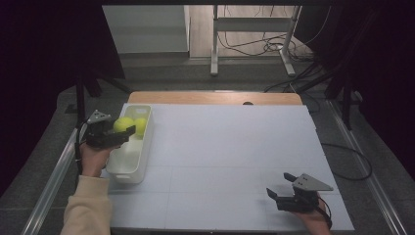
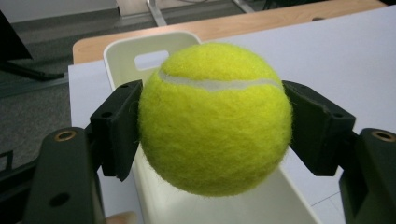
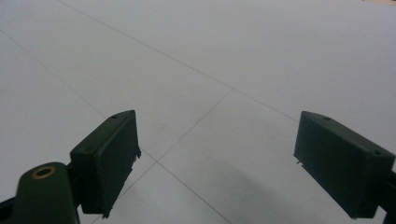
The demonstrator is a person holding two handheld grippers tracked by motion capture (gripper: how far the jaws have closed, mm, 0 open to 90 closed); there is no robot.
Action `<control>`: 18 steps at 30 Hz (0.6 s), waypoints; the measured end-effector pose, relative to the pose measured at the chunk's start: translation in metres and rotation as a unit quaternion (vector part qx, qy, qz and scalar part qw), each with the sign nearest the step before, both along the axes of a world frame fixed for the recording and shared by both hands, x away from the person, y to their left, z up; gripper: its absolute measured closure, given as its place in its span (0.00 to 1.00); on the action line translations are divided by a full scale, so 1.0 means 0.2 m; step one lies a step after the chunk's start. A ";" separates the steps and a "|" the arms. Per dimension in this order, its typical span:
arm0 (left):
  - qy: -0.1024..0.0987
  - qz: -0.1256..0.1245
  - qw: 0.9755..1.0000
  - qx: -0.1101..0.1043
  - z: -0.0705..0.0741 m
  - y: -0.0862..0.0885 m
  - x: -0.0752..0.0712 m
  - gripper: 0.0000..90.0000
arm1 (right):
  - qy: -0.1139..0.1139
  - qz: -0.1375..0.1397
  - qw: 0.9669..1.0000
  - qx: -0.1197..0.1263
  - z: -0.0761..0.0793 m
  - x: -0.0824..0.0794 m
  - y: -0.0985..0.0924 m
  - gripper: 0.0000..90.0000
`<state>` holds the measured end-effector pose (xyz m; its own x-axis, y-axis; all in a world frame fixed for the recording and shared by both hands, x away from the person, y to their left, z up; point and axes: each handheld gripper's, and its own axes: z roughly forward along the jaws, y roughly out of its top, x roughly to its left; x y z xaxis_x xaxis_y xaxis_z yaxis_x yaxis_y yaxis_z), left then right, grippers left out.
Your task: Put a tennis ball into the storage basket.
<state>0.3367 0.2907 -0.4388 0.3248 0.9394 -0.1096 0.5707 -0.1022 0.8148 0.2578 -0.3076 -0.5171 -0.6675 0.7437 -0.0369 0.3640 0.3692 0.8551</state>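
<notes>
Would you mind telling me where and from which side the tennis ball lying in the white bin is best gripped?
Grip the ball in the bin across its widest middle, coming straight down from above: the bin's walls block its sides. It is round, so any opposite pair of faces serves, as the left gripper shows on its held ball.

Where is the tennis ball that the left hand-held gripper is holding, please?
In the high view, the held tennis ball sits at the left, clamped in the left hand-held gripper over the white bin, beside a second ball inside it.
</notes>
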 end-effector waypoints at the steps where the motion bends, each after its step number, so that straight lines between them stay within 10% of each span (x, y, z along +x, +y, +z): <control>1: 0.003 0.000 1.000 0.002 0.00 0.00 0.00 0.30 | 0.000 0.000 1.000 -0.001 0.00 0.00 0.00 0.16; 18: 0.065 -0.017 0.996 0.054 -0.06 -0.03 0.06 0.29 | 0.000 -0.001 1.000 0.001 0.00 0.00 0.00 0.16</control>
